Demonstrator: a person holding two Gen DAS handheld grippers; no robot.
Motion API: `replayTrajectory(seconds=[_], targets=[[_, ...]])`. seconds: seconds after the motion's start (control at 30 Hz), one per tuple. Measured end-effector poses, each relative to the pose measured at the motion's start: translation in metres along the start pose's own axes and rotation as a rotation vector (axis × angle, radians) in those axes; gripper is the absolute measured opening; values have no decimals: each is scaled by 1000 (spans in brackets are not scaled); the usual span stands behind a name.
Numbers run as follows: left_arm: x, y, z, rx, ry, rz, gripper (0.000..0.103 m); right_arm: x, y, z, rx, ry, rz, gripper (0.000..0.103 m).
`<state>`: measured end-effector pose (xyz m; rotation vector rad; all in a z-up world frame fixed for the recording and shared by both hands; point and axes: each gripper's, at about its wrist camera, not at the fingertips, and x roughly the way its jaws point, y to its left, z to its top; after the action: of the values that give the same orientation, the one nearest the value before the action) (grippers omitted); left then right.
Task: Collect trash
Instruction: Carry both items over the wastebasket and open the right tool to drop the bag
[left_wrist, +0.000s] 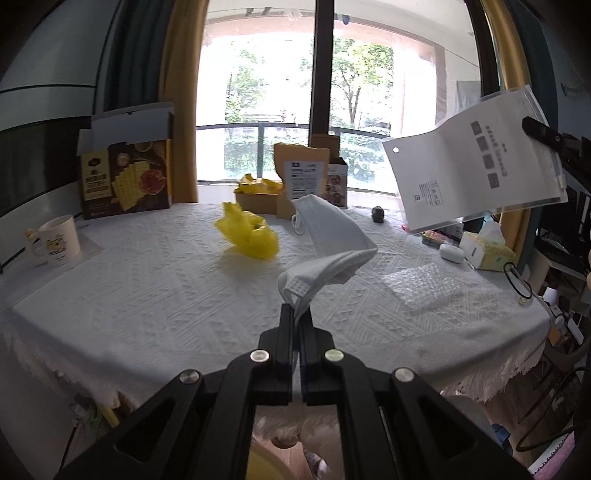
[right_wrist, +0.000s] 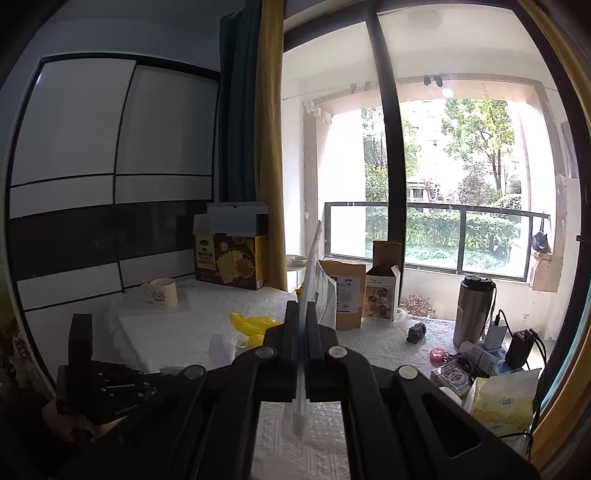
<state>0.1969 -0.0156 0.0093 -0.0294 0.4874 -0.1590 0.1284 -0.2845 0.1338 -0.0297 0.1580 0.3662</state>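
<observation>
My left gripper (left_wrist: 296, 314) is shut on a white face mask (left_wrist: 328, 236) and holds it above the white tablecloth (left_wrist: 147, 295). My right gripper (right_wrist: 303, 308) is shut on a clear zip bag (right_wrist: 314, 273), seen edge-on; the same bag (left_wrist: 476, 162) hangs in the air at the right of the left wrist view. A crumpled yellow plastic bag (left_wrist: 249, 234) lies on the table beyond the mask, and it also shows in the right wrist view (right_wrist: 255, 325). A sheet of bubble wrap (left_wrist: 424, 286) lies flat at the right.
A cracker box (left_wrist: 127, 177) and a mug (left_wrist: 57, 240) stand at the back left. A kraft pouch (left_wrist: 304, 173) and small cartons stand by the window. A tissue pack (left_wrist: 487, 251), a steel tumbler (right_wrist: 472, 310) and small clutter sit at the right edge.
</observation>
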Motion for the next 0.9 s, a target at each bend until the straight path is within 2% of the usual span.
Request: replayTrajectory(seconds=[0.4, 0.9], targets=[[-55, 46, -25, -63, -9, 76, 2, 6, 79, -9, -66, 36, 102, 2], [-101, 97, -69, -149, 21, 148, 2, 23, 168, -47, -113, 137, 242, 2]])
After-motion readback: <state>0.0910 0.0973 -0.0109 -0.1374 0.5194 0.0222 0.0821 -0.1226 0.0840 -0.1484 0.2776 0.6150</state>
